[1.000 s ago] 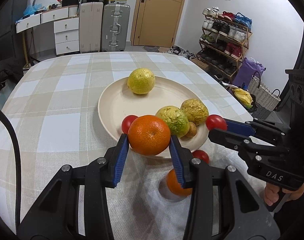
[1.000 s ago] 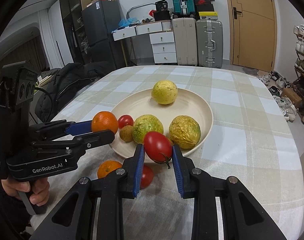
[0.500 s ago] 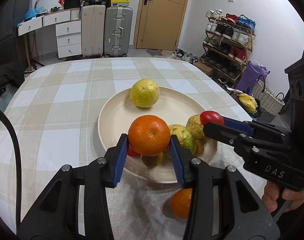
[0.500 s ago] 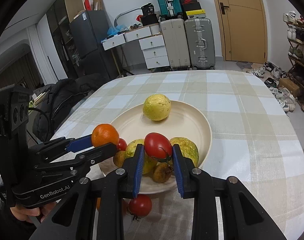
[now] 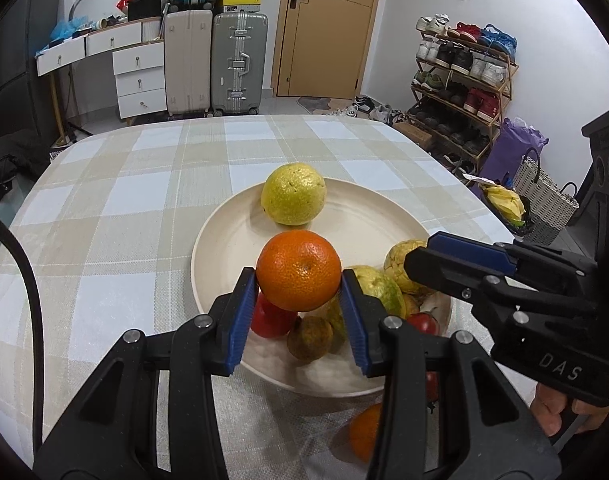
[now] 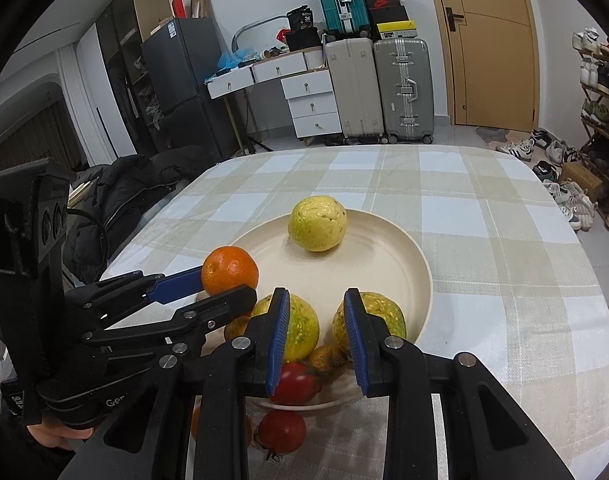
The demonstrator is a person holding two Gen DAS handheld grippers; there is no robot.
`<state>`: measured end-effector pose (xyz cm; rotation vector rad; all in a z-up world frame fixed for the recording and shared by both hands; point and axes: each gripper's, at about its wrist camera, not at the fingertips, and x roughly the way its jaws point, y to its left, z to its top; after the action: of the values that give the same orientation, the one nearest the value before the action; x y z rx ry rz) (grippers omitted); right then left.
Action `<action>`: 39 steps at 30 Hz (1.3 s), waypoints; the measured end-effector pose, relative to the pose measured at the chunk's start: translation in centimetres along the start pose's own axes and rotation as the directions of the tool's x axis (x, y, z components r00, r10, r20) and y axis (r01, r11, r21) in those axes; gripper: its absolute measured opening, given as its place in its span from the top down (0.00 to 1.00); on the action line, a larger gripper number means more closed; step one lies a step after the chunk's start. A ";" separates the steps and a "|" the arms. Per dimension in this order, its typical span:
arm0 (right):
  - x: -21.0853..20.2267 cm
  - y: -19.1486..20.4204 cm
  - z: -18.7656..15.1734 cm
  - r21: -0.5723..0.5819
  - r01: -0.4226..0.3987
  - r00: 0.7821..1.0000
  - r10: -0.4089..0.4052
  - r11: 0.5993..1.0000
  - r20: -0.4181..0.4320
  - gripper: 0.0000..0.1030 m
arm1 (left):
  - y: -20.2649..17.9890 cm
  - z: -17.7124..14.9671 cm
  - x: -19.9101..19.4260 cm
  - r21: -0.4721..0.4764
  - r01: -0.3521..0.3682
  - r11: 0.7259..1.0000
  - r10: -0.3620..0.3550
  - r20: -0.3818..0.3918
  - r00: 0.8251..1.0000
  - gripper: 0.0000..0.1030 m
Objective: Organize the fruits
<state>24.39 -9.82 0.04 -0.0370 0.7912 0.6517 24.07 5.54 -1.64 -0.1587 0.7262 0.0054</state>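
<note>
Left claw [image 5: 300, 306] grips a round orange mandarin [image 5: 299, 270] above the cream plate [image 5: 220, 236], release pending; right claw [image 6: 315, 336] gapes empty.

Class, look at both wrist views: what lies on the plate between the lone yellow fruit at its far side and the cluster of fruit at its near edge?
Nothing: between the yellow fruit and the cluster, the plate is bare, clearest in the right wrist view.

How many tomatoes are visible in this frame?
3. First tomato: on the plate, below the held orange. Second tomato: on the plate's near edge. Third tomato: on the tablecloth outside the rim. Others could be hidden.
</note>
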 end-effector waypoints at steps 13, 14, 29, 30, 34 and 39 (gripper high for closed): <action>-2.7 -0.3 -1.3 -0.016 0.080 0.995 -0.079 0.997 0.058 0.17 | -0.1 -0.9 -2.7 0.007 -0.037 0.999 0.037 0.059 0.998 0.21; -3.1 -0.4 -1.5 -0.010 0.086 0.994 -0.085 0.996 0.073 0.10 | 0.1 -1.0 -3.1 0.001 -0.029 1.000 0.029 0.065 0.997 0.20; -5.1 0.4 -3.4 -0.047 0.090 0.996 -0.089 0.995 0.025 0.00 | 0.3 -4.4 -9.3 0.008 -0.079 0.997 0.077 0.115 0.990 0.01; -5.2 0.4 -3.4 -0.044 0.090 0.996 -0.089 0.995 0.024 0.00 | 0.3 -4.6 -9.6 0.006 -0.076 0.997 0.075 0.113 0.991 0.01; -5.5 0.1 -3.5 -0.041 0.098 0.995 -0.098 0.994 0.021 0.00 | 0.4 -5.1 -9.9 0.000 -0.074 0.997 0.074 0.104 0.992 0.01; -5.4 -0.3 -3.4 -0.033 0.100 0.995 -0.100 0.994 0.008 0.00 | 0.5 -5.4 -9.4 0.002 -0.076 0.997 0.075 0.085 0.994 0.01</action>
<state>19.58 -13.78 1.18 -0.1045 0.7678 0.5701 13.45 5.69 0.54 -0.1254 0.6471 0.0822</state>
